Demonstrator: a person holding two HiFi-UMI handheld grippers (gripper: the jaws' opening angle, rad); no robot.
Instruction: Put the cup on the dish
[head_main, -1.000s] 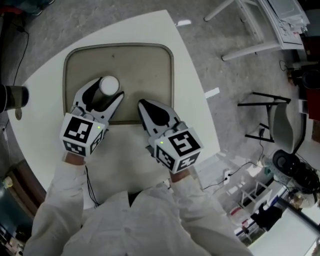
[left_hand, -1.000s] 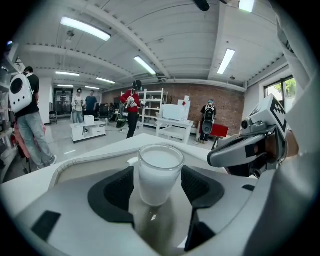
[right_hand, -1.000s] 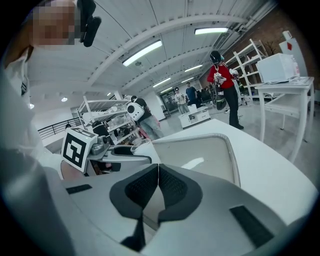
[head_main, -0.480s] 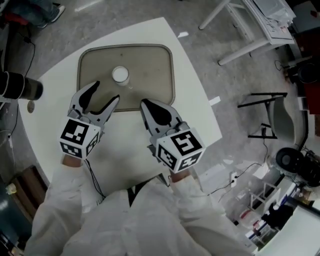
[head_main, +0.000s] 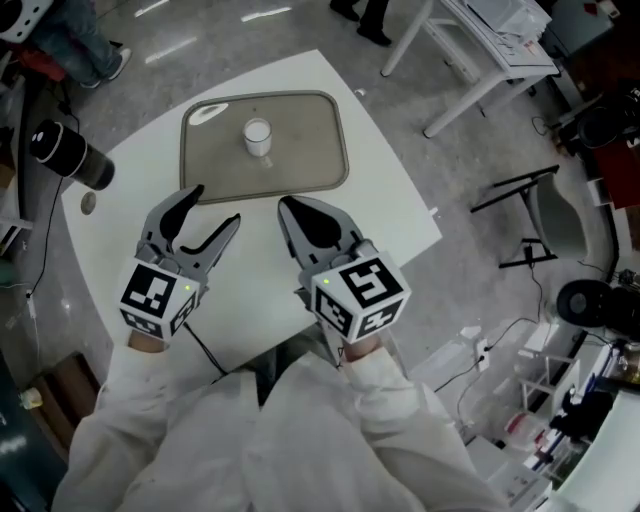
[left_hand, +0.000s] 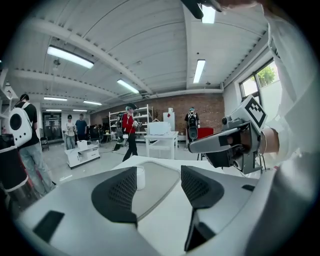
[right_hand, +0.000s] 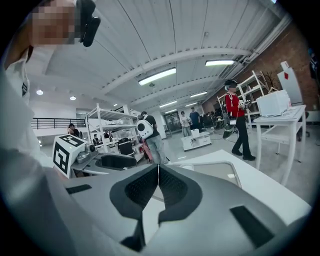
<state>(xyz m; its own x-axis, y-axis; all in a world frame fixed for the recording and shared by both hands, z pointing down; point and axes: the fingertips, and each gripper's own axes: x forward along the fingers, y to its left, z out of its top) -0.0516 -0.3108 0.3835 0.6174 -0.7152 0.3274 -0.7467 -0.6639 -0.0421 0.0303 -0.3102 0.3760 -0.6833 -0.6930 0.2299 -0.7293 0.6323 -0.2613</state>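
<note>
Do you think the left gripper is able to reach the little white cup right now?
Probably yes. The left gripper has its jaws open and empty, pointing roughly toward the cup, which stands upright on the tray. Only bare tray and table lie between them, and the right gripper sits off to the side.

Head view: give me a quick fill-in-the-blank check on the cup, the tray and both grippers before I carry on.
1. The cup on the tray stands ____, not tipped over.
2. The left gripper has its jaws ____, with nothing between them.
3. The right gripper has its jaws ____, and it holds nothing.
Missing words: upright; open; shut.
</note>
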